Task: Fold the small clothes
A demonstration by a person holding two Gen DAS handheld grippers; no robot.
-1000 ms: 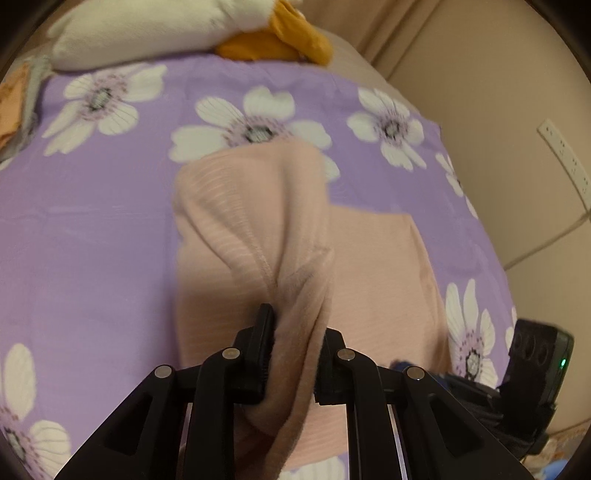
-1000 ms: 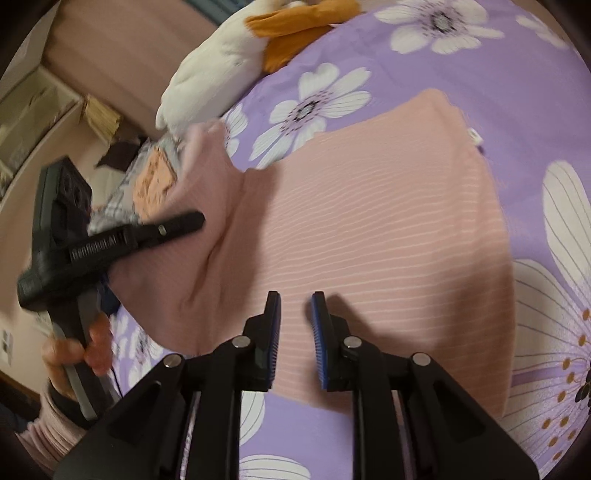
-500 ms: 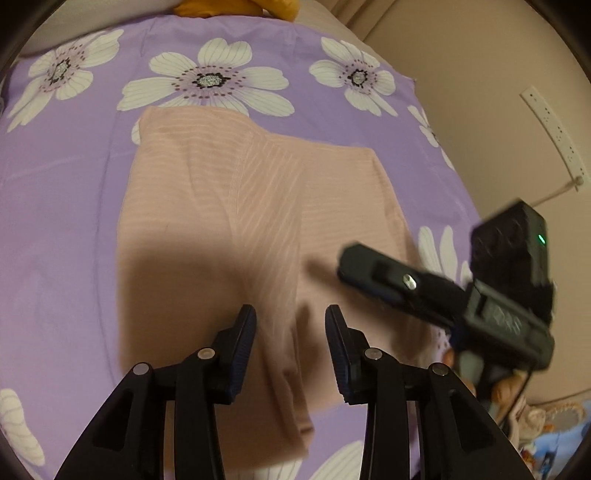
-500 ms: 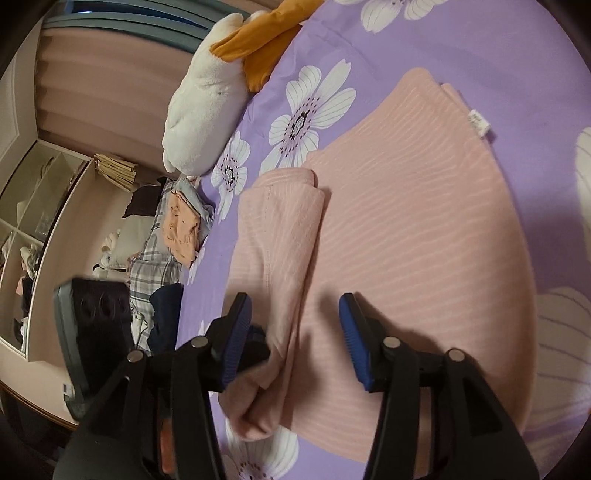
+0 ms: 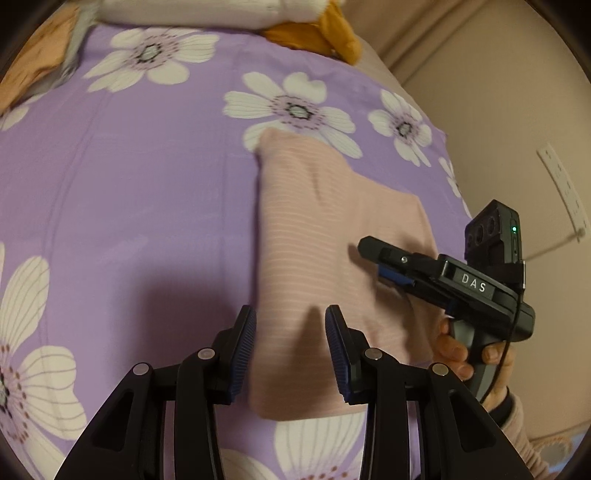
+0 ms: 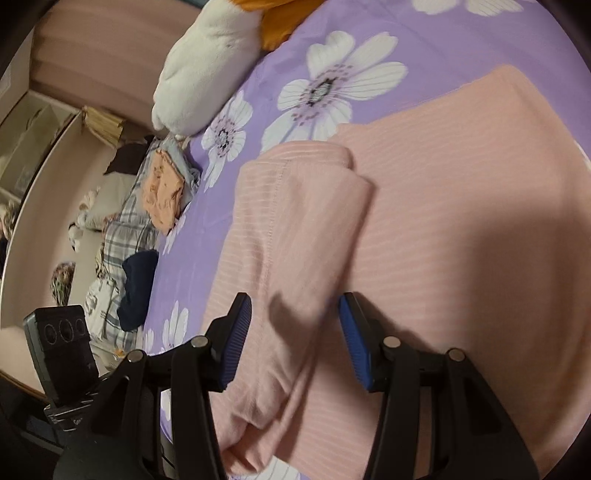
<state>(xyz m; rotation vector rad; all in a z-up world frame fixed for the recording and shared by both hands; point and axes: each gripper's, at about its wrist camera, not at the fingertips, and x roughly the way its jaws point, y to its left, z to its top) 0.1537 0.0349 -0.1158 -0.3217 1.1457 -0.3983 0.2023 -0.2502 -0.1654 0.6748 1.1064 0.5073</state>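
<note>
Now that the sleeve (image 6: 295, 229) is dropped onto the pink top (image 5: 332, 236), left gripper (image 5: 290, 354) and right gripper (image 6: 295, 336) hover part-open, empty; one fold done.

Under me lies a purple bedsheet (image 5: 129, 206) printed with big white flowers. At its far edge rests a white plush toy (image 6: 207, 70) with an orange part (image 5: 321, 33) lying against it. Off the bed's side I see a heap of laundry: a folded orange cloth (image 6: 162, 192) on top of a grey plaid garment (image 6: 122, 240), with a dark navy piece (image 6: 138, 288) just beside them. A white power strip (image 5: 561, 184) hangs on the beige wall, its cord trailing off. Pale shelving (image 6: 33, 147) stands beyond the heap.
</note>
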